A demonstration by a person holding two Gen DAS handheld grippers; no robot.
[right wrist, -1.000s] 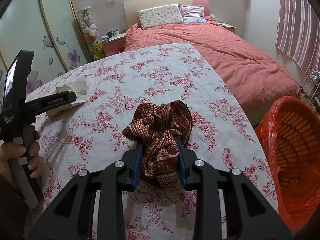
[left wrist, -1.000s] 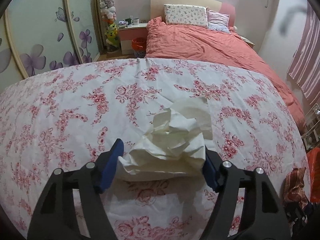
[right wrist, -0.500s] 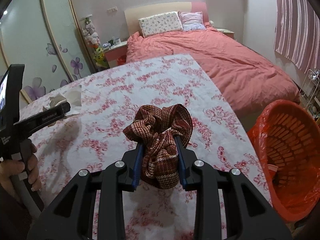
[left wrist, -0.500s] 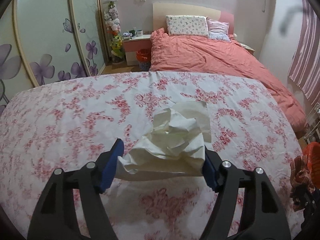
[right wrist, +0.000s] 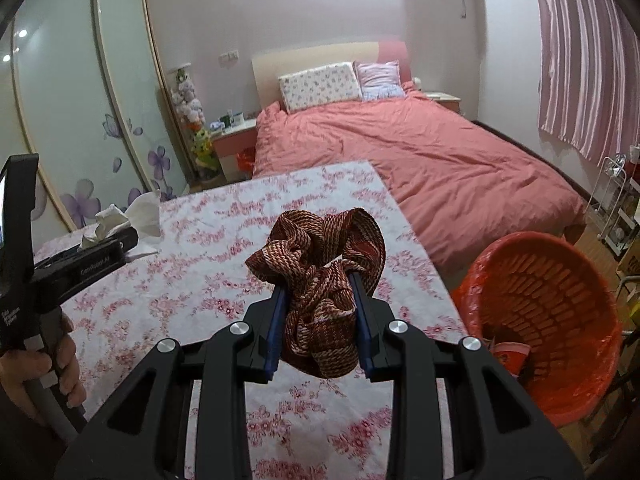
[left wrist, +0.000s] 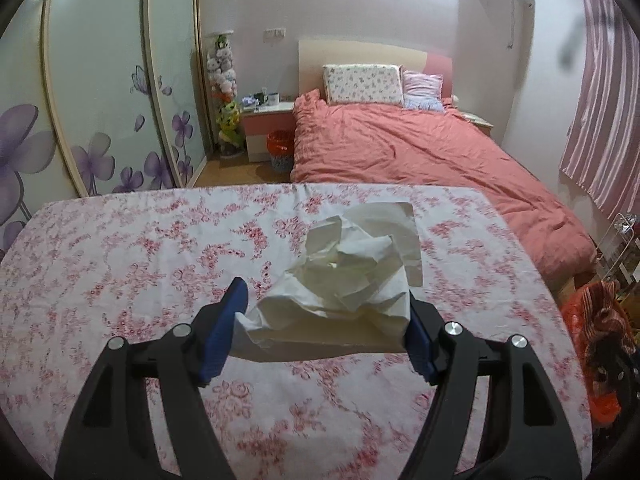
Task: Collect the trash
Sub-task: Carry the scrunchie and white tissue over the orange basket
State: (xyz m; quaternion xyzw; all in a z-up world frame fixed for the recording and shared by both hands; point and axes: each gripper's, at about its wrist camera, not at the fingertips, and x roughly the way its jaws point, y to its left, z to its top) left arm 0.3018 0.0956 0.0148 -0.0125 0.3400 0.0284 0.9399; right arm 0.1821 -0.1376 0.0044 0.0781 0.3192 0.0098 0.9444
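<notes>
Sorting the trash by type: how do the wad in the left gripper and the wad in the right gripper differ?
The crumpled paper is plain white with stiff creases; the woven cloth is red-brown, patterned and limp. The left gripper stands wide around the paper; the right gripper pinches the cloth narrowly. Both are held above the floral table.

From the floral table (left wrist: 120, 264) I count 2 grippers, left gripper (left wrist: 324, 316) and right gripper (right wrist: 320, 300), 1 crumpled tissue (left wrist: 344, 276), 1 woven cloth (right wrist: 324, 276), 1 orange basket (right wrist: 560, 304) beside it, 1 bed (right wrist: 420, 160) w/ 2 pillows behind.
</notes>
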